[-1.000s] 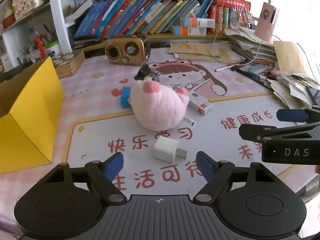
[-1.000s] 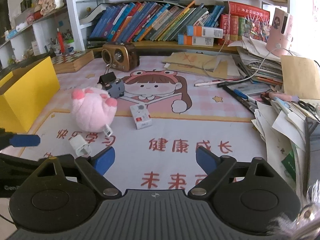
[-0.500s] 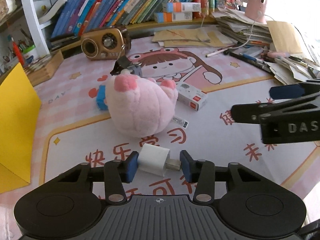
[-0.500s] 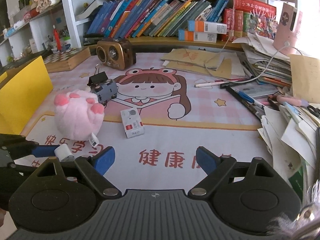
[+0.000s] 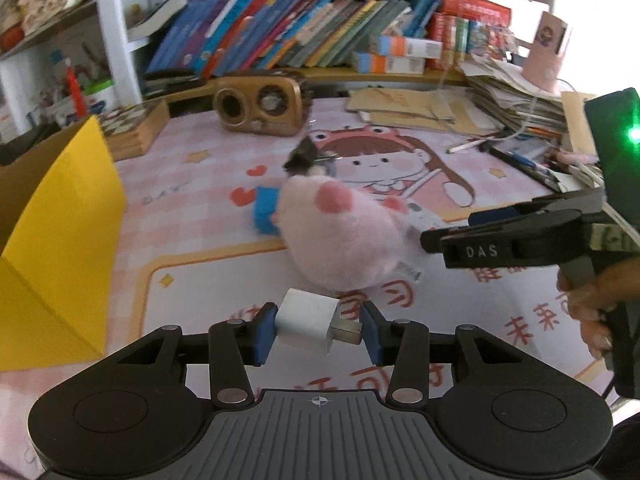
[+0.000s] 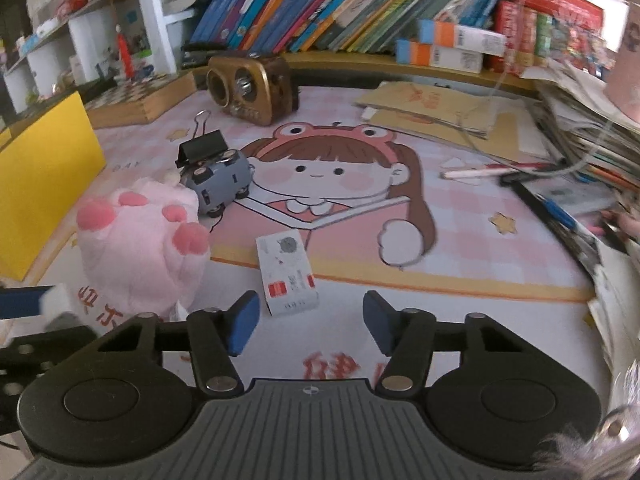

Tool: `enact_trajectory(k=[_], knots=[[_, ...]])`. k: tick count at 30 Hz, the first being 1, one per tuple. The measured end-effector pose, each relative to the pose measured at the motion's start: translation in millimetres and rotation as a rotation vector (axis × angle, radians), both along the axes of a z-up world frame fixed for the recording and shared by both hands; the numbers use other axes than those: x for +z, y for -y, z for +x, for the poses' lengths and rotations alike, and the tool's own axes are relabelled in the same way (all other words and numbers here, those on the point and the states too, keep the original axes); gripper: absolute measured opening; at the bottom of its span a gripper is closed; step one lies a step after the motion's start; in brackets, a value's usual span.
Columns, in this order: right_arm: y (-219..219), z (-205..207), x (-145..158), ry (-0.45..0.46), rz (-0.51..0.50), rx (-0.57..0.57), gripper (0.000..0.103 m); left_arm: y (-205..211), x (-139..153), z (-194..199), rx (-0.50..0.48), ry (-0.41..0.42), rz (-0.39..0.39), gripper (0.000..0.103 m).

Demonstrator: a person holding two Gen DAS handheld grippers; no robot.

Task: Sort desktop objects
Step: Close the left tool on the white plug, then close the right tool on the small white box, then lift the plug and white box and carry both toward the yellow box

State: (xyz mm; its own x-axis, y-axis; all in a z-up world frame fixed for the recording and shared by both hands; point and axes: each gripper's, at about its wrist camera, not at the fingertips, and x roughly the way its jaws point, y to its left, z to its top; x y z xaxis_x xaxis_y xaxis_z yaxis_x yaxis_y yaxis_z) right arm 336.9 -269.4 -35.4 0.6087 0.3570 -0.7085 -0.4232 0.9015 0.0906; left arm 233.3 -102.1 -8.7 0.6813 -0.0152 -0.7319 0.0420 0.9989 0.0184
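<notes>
My left gripper [image 5: 319, 330] is clamped on one white charger [image 5: 307, 321], blue pads pressing its body on one side and its metal prongs on the other, so it sits crosswise between my fingers, above the pink desk mat [image 5: 208, 248]. Whether it is lifted off the mat I cannot tell. Just beyond it lies one pink plush toy [image 5: 344, 240], with one blue block [image 5: 265, 210] touching its far left side. To my left stands one yellow box [image 5: 60, 240], its near corner close to my left finger; bare mat lies between them. My right gripper [image 6: 307, 322] is spread wide and holds nothing, hovering over the mat; one small white carton [image 6: 289, 272] lies just ahead, nearer my left pad [image 6: 241, 323]. Farther out are one grey toy car [image 6: 219, 182] tipped on its side and one black binder clip [image 6: 201, 148] touching it. One brown radio [image 6: 250, 88] sits near the mat's back edge, and paper piles [image 6: 580, 140] crowd the right border
</notes>
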Motion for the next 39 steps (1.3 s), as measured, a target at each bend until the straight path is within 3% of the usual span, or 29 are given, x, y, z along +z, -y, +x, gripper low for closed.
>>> enact_trajectory(k=[6, 10, 16, 28, 39], knots=[[-17, 18, -7, 0.016, -0.04, 0.052, 0.05, -12, 2, -5, 0.045, -0.006, -0.007, 0.043], [-23, 24, -7, 0.03, -0.053, 0.084, 0.028, -13, 2, -9, 0.049, -0.012, -0.008, 0.043], [-21, 23, -5, 0.03, -0.062, 0.092, 0.028, -19, 7, -14, 0.082, 0.003, -0.038, 0.043], [1, -10, 28, 0.021, 0.053, -0.005, 0.028, -34, 27, -32, 0.131, 0.073, -0.113, 0.043], [-18, -64, 70, 0.06, 0.08, 0.052, 0.028, -57, 44, -63, 0.119, 0.155, -0.154, 0.043]])
